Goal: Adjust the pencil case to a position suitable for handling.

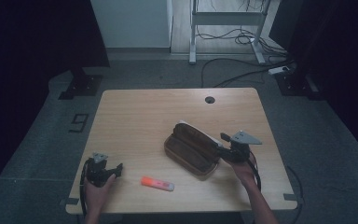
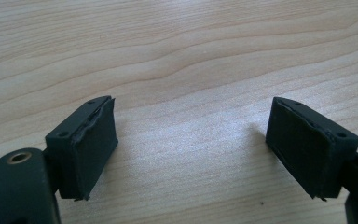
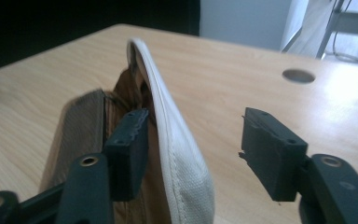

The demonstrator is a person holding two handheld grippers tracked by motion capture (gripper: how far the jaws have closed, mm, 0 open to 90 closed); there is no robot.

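One pencil case [image 1: 192, 148], one orange marker [image 1: 157, 183], two tongs.

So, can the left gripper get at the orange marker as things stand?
Probably yes. The left gripper sits open beside the orange marker, with only bare table between them; the case lies off to the right.

A black figure "9" [image 1: 78, 122] lies on the grey floor [image 1: 37, 140] left of the table [image 1: 135, 107].
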